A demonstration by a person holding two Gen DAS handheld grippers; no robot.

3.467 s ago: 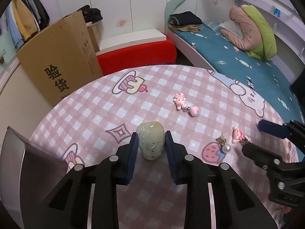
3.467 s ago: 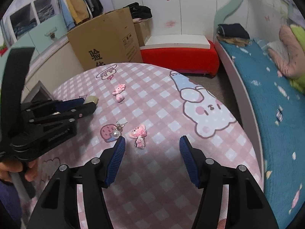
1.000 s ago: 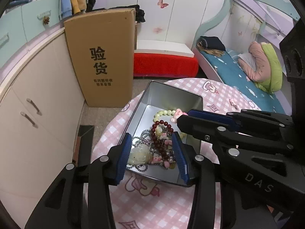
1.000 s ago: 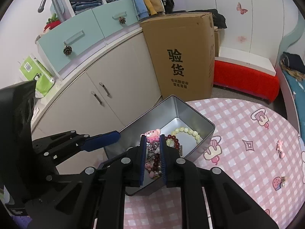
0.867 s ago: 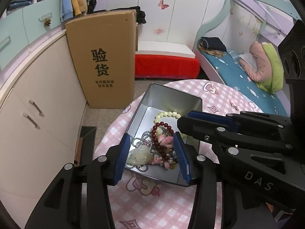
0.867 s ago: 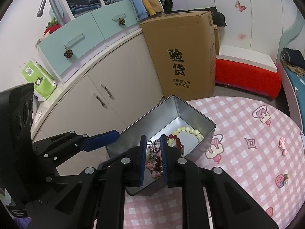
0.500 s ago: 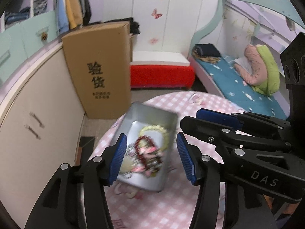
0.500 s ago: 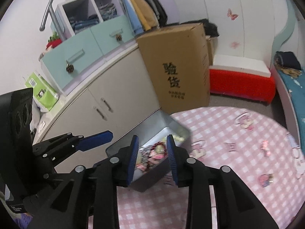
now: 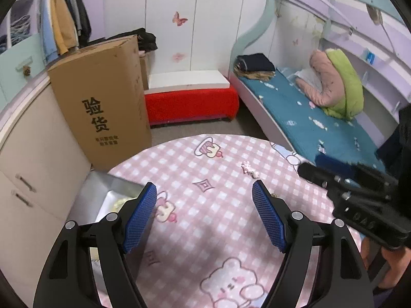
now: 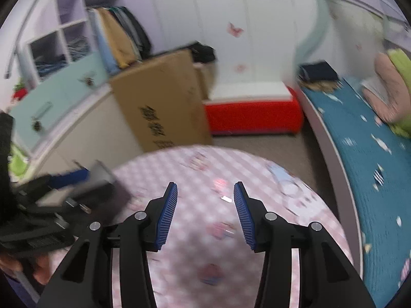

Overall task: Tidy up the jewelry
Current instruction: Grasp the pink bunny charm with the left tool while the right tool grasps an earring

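Note:
My left gripper [image 9: 204,215] is open and empty above the round pink checked table [image 9: 205,225]. The metal jewelry tin [image 9: 113,195] sits at the table's left edge, partly hidden behind my left finger, with pale beads showing inside. A pink charm [image 9: 249,168] lies on the table farther ahead. A small earring [image 9: 274,195] peeks out by my right finger. My right gripper [image 10: 205,205] is open and empty over the table; its view is blurred. The pink charm [image 10: 219,181] and a small pale piece [image 10: 226,199] show between its fingers. The right gripper also shows in the left wrist view [image 9: 334,177].
A tall cardboard box [image 9: 102,100] stands beyond the table's left side by beige cabinets [image 9: 30,159]. A red bench [image 9: 191,102] and a bed with a teal cover [image 9: 316,125] lie behind. The left gripper and tin [image 10: 102,179] sit at left in the right wrist view.
Both grippers let go of their pieces into the tin, opened wide and swung right, away from the tin toward the middle of the table.

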